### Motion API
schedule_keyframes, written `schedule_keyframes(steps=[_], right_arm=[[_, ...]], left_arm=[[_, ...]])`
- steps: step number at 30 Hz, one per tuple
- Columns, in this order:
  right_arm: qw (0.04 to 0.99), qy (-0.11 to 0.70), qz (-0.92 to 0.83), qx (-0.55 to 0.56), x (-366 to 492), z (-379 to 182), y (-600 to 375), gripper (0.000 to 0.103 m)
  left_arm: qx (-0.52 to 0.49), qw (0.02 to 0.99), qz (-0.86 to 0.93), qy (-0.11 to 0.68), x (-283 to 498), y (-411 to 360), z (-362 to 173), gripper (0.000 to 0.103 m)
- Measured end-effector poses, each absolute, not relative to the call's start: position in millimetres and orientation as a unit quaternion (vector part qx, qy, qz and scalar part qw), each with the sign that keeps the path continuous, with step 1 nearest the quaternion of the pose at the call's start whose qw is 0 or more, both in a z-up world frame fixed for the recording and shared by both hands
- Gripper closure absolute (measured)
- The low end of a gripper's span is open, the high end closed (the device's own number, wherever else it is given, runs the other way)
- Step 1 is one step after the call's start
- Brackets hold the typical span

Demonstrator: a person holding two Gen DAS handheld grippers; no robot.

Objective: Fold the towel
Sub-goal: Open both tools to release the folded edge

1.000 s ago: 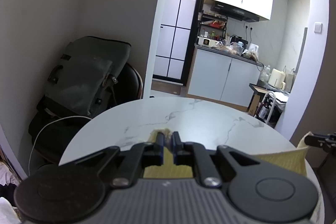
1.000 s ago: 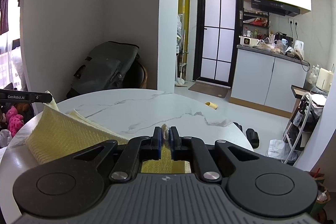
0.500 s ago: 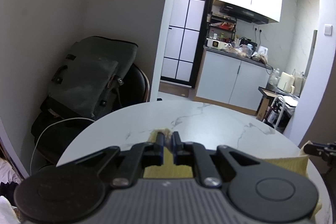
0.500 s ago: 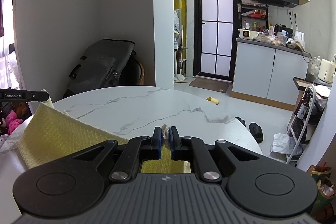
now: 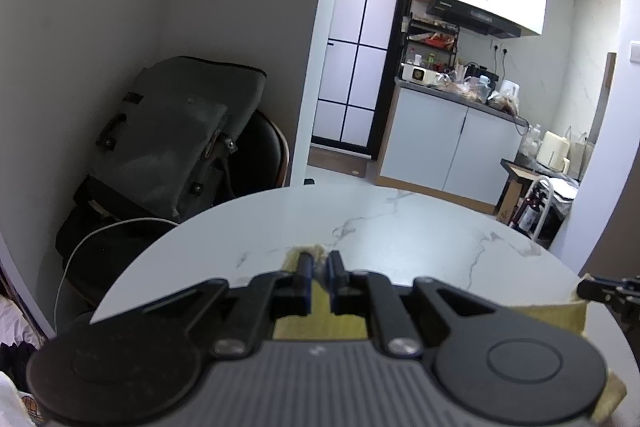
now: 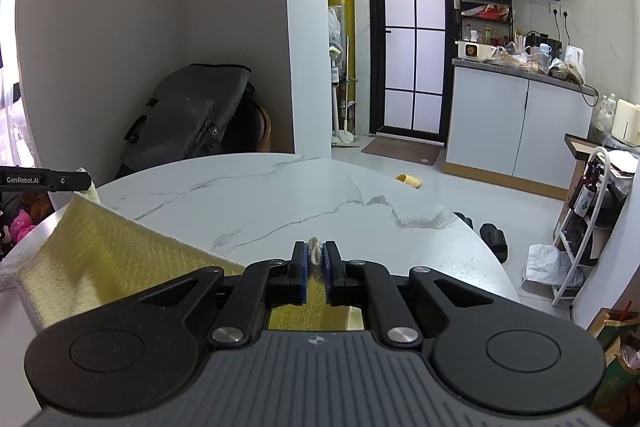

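A yellow waffle-weave towel is held above a round white marble table. My right gripper is shut on one towel corner, which pokes out between the pads. My left gripper is shut on another corner of the towel. The towel stretches between both grippers. In the right wrist view the left gripper's fingers show at the far left with the towel hanging from them. In the left wrist view the right gripper's fingers show at the far right.
A dark bag on a black chair stands by the wall behind the table. A kitchen counter with white cabinets lies beyond. A rack with bottles stands right of the table. Slippers lie on the floor.
Both grippers have moved forward over the table, still holding the towel corners. The far table edge sits lower and closer in both views, and the views tilt slightly upward.
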State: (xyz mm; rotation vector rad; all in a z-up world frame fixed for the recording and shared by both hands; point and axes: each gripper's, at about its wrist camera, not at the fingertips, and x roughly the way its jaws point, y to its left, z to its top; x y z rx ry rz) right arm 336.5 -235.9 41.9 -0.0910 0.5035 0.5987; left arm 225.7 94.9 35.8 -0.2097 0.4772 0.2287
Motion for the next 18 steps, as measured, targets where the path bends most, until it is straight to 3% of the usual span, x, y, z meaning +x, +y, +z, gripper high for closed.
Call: schedule_keyframes(steps=[6,8,10,12,18], right_arm=[[0.928,0.245,0.279,-0.045,339,39,-233,0.091],[0.929,0.245,0.275,-0.045,340,38,-232,0.09],[0.93,0.244,0.271,-0.045,341,37,-231,0.08],[0.931,0.244,0.266,-0.045,342,36,-230,0.062],[0.932,0.246,0.262,-0.043,339,37,-232,0.055]], left_arm=[[-0.107,0.957,0.121,0.241,231,96,33,0.089],[-0.108,0.956,0.128,0.241,231,96,33,0.081],[-0.109,0.955,0.136,0.24,229,97,33,0.071],[-0.111,0.954,0.146,0.237,226,100,34,0.063],[-0.108,0.95,0.152,0.25,221,102,32,0.06]])
